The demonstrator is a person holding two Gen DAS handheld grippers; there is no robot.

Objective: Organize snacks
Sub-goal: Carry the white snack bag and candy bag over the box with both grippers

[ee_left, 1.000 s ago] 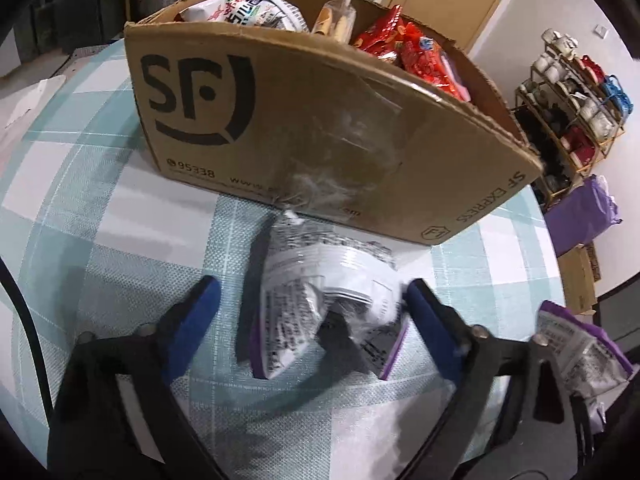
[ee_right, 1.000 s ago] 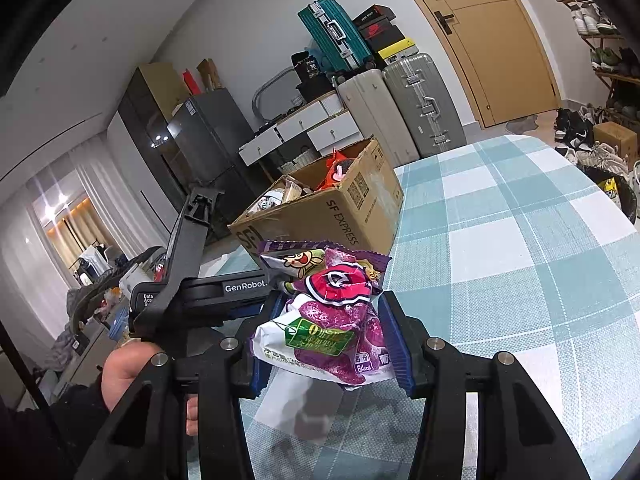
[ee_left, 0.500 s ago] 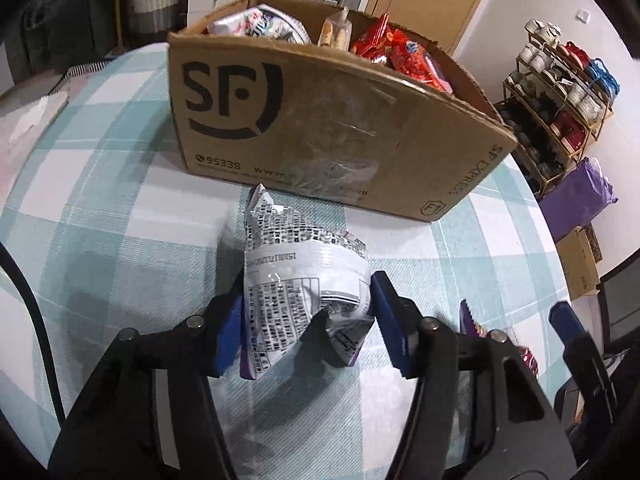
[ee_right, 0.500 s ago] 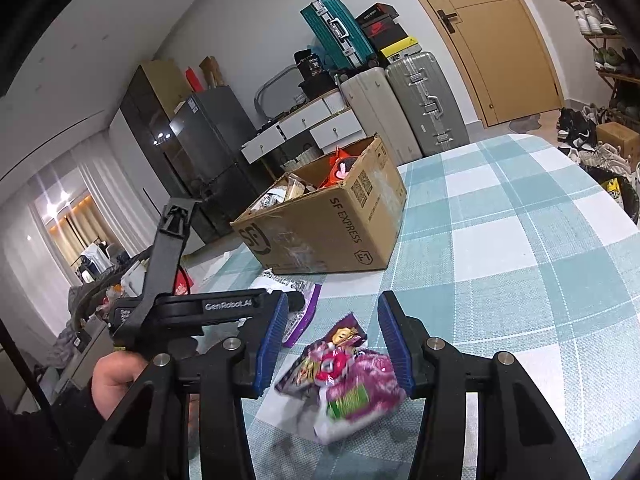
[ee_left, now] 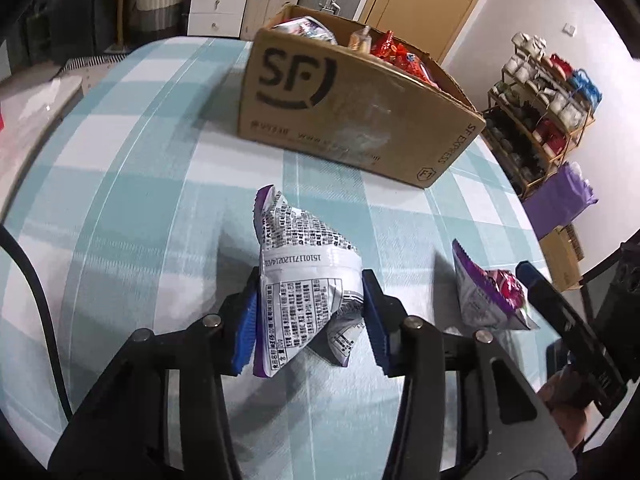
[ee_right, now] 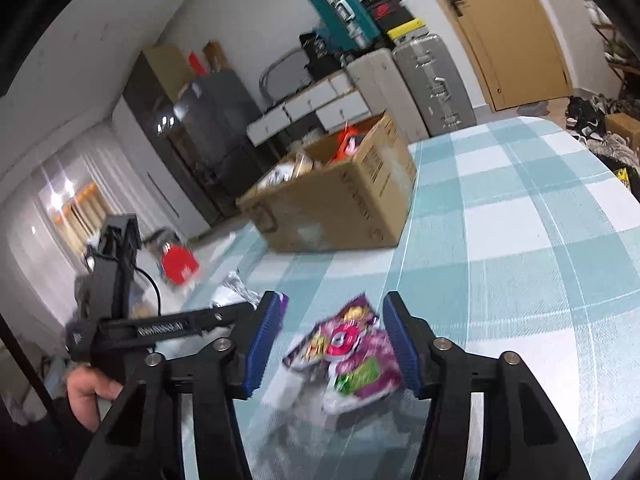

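Note:
My left gripper (ee_left: 310, 318) is shut on a white and purple snack packet (ee_left: 302, 280), printed side up, held over the checked tablecloth (ee_left: 140, 200). A brown SF cardboard box (ee_left: 352, 120) with several snacks inside stands beyond it. My right gripper (ee_right: 334, 344) is open, its blue pads either side of a purple and pink snack packet (ee_right: 352, 356) that lies on the cloth. That packet also shows in the left wrist view (ee_left: 488, 292). The box shows in the right wrist view (ee_right: 340, 204) too.
A shoe rack (ee_left: 544, 108) and a purple bag (ee_left: 560, 204) stand past the table's right edge. Suitcases (ee_right: 424, 84), drawers and a door are behind the box. A red item (ee_right: 180, 266) lies off the table's left side.
My left gripper closed on the white and purple packet and drew back from the box. My right gripper opened and let the purple and pink packet drop onto the cloth.

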